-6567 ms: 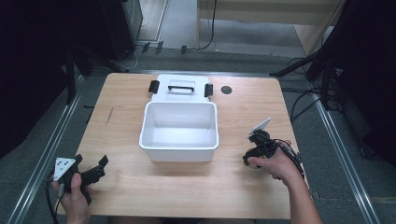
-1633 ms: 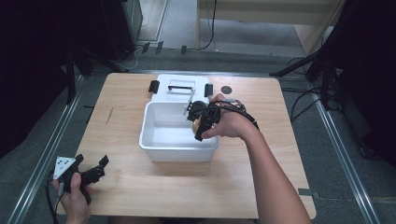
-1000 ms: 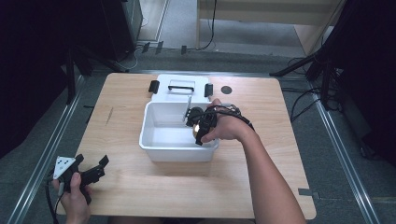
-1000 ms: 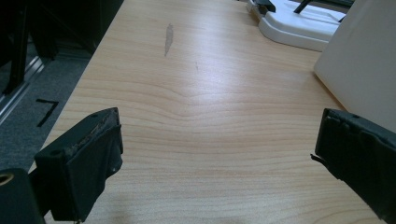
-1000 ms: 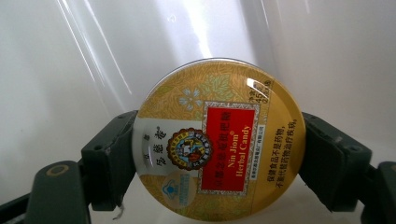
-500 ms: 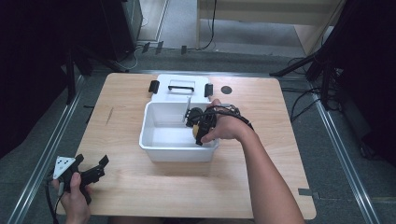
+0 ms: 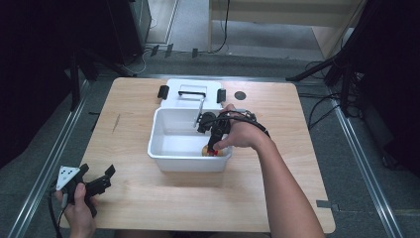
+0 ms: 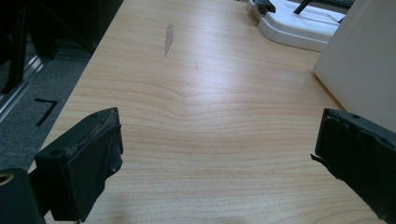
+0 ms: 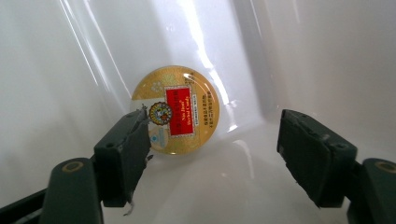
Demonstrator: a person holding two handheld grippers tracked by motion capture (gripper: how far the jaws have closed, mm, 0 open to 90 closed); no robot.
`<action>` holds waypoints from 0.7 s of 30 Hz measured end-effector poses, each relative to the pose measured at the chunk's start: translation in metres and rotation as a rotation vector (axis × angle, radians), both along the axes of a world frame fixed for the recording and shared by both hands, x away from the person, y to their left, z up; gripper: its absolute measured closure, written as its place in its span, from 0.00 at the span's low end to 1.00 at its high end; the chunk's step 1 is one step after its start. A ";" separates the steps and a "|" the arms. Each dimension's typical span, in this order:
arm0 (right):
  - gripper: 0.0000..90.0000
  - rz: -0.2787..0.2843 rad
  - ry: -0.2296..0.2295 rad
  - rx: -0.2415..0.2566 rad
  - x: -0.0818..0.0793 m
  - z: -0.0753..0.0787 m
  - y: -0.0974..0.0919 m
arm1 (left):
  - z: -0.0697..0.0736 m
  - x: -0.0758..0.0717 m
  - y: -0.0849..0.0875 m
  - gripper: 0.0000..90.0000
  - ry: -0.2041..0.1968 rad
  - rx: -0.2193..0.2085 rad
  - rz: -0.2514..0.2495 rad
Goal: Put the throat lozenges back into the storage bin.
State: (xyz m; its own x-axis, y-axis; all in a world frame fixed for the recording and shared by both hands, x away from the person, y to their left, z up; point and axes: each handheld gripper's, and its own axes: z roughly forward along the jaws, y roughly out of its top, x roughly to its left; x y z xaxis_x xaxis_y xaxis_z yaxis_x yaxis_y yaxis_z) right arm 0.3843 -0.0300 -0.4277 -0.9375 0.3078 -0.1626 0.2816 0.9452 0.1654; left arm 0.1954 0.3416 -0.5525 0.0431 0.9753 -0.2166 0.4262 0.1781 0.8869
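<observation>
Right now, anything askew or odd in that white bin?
One thing: the round gold tin isn't flat; it leans on edge against the white bin wall. The right gripper jaws straddle it with a visible gap, not gripping. No spill or damage.

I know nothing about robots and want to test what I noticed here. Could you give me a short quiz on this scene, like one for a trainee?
1. True or false: the left gripper holds the round gold tin.
2. Where is the tin? A) on the flat lid behind the tub; B) inside the white tub; C) on the bare wooden table.
3. Which gripper reaches into the tub?

Key
1. False. The left gripper rests open, with nothing between its jaws.
2. B. The tin is against the tub's inner wall.
3. The right gripper. Its jaws have just been closing, but they still stand apart. The tin is just ahead of them, not pinched.
</observation>
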 end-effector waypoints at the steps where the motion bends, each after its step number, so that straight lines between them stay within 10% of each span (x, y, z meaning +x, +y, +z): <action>1: 0.31 0.001 -0.001 0.005 0.000 0.002 -0.001 | 0.000 0.000 0.000 0.02 0.000 0.000 0.000; 21: 0.33 -0.062 -0.064 0.096 -0.020 0.061 -0.042 | 0.000 0.000 -0.001 0.02 -0.002 0.002 0.003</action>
